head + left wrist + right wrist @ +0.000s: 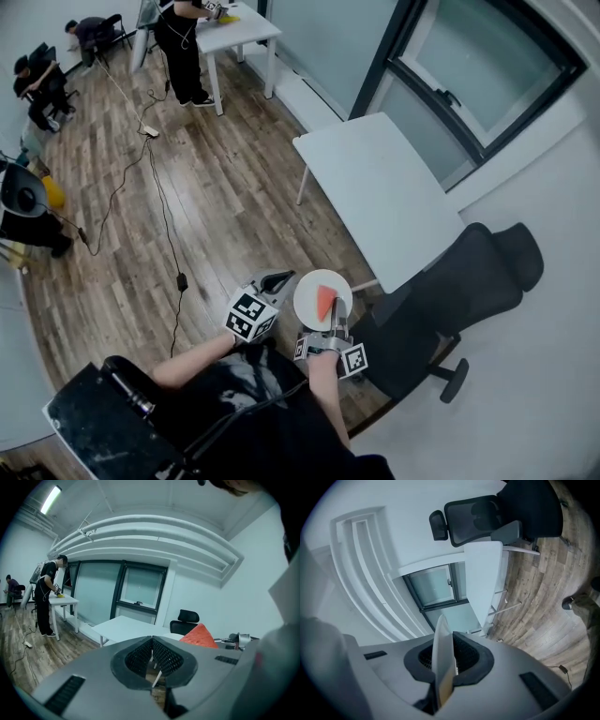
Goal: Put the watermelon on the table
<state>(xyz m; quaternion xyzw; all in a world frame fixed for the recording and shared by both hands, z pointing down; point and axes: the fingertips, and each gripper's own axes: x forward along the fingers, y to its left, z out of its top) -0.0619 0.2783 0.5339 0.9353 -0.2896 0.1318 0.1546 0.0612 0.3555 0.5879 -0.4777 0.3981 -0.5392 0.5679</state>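
Observation:
A red watermelon slice [324,302] lies on a small white plate [309,292], held in the air just short of the near end of the white table [375,192]. My right gripper [335,322] is shut on the plate's near rim. In the right gripper view the plate [442,658] stands edge-on between the pads, with the table [483,576] ahead. To the plate's left my left gripper [283,278] is shut with nothing in it. The left gripper view shows its jaws [151,641] closed, the slice [199,636] to the right and the table [126,625] beyond.
A black office chair [469,277] stands right of the table's near end, close to my right arm. Cables [159,197] trail over the wooden floor at left. A person [183,42] works at a second white table [239,28] far back; others sit at the far left.

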